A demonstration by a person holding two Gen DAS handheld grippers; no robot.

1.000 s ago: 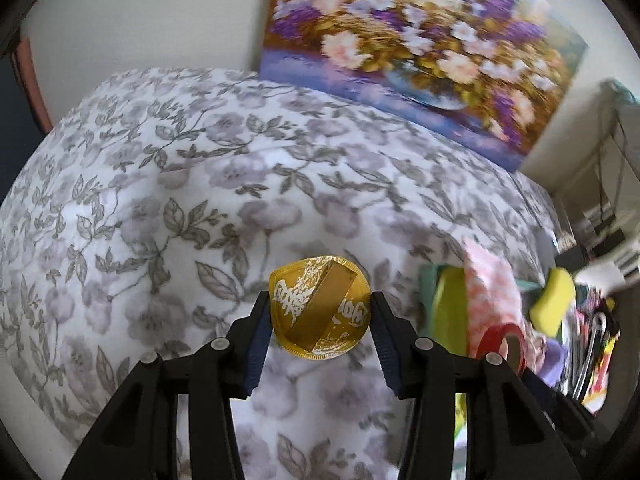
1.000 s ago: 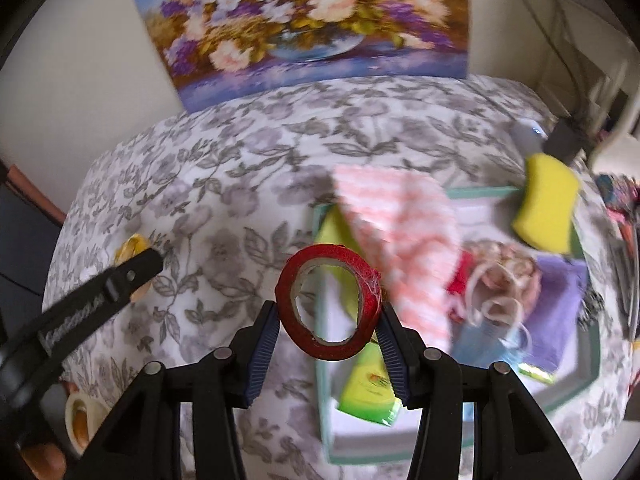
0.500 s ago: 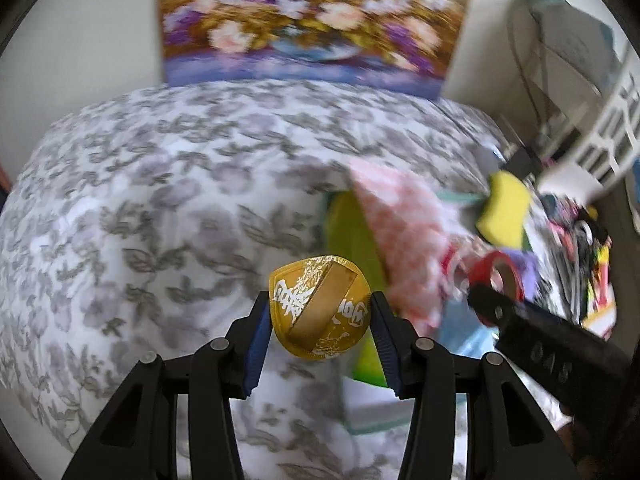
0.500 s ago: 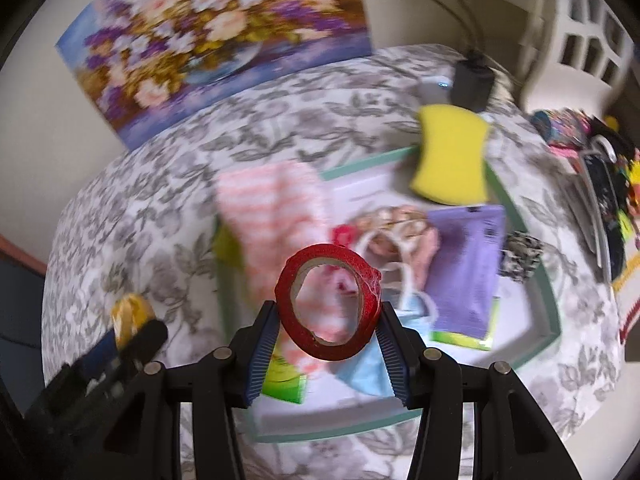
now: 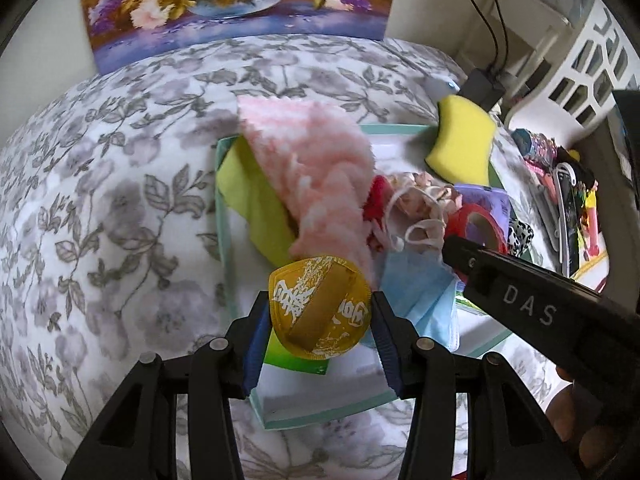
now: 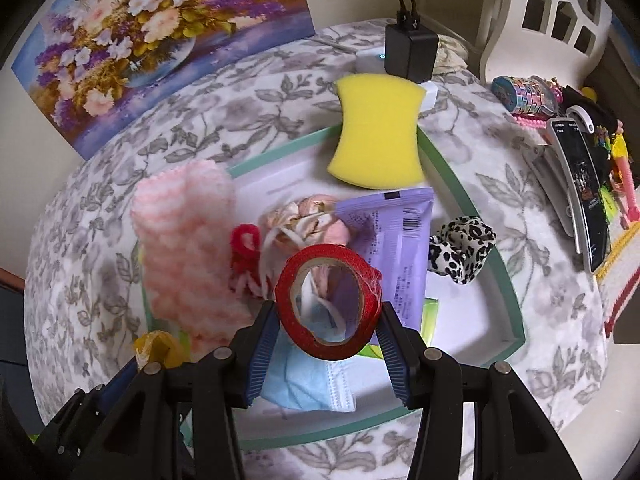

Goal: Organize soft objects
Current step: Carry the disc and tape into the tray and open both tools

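Right wrist view: right gripper [image 6: 326, 322] clamps red tape roll [image 6: 329, 306] above tray [image 6: 508, 280]; left gripper [image 5: 319, 324] clamps gold pouch [image 5: 318, 306]. Lower onto bare tray floor right of blue mask [image 6: 308, 384], then release.

The flower painting [image 5: 240, 0] is cut off by the top edge in both wrist views. The pink knitted cloth [image 5: 316, 168] is blurred, and much of the green cloth [image 5: 256, 200] is hidden beneath it. The blue face mask [image 6: 308, 384] is partly covered by the red tape roll [image 6: 328, 300]. The print on the purple pouch [image 6: 394, 240] is too small to be read.
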